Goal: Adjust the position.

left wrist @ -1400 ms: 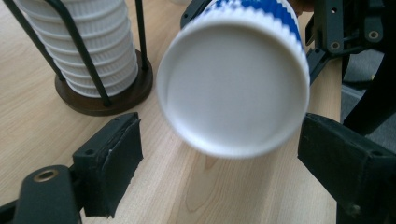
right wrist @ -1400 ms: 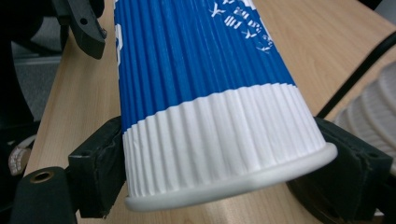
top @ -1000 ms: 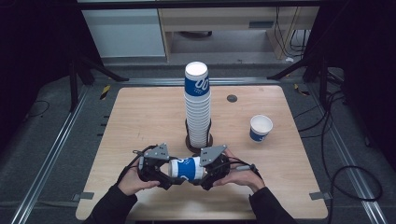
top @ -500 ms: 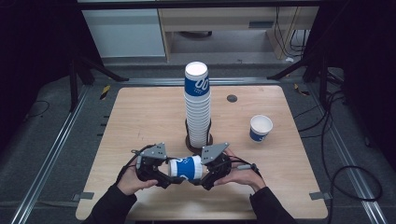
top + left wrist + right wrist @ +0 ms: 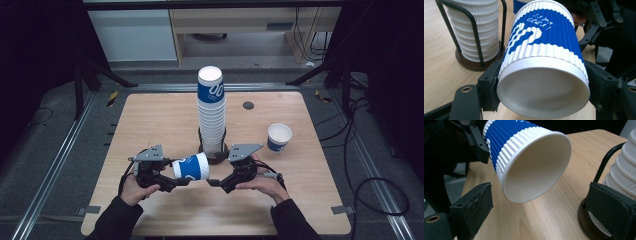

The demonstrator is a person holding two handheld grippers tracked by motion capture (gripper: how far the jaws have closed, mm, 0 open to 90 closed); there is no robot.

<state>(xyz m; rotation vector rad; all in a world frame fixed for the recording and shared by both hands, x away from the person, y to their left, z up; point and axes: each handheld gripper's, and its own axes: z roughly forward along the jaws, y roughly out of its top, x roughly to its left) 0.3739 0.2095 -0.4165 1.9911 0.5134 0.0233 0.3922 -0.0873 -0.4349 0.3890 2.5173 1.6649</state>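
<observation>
1. Up in the high view, the tall stack of cups [image 5: 212, 112] stands in its black wire holder [image 5: 215, 150] near the middle of the wooden table [image 5: 150, 120]. Just in front of that stack, a blue and white paper cup [image 5: 192, 167] lies sideways in the air, its open mouth turned toward the right gripper [image 5: 215, 183]. The left gripper [image 5: 176, 181] clamps the cup at its bottom end, left of the stack's foot. The right gripper sits just right of the cup's mouth, apart from it; its jaws have just been opening and nothing lies between them. A second single cup [image 5: 279, 137] stands upright well to the right of the stack, and a small dark disc [image 5: 248, 105] lies behind and to the right of it.

2. Seen from the left gripper view, the cup [image 5: 544, 72] shows its closed bottom to the camera, both black pads pressing its ribbed wall. The stack [image 5: 475, 30] and holder [image 5: 477, 63] stand to the left behind it.

3. From the right gripper view, the cup's mouth [image 5: 534, 167] faces the camera, beyond the spread jaws and seemingly clear of both pads, though the depth is hard to judge. The stack's base [image 5: 624, 182] sits at the right edge, behind the right pad.
</observation>
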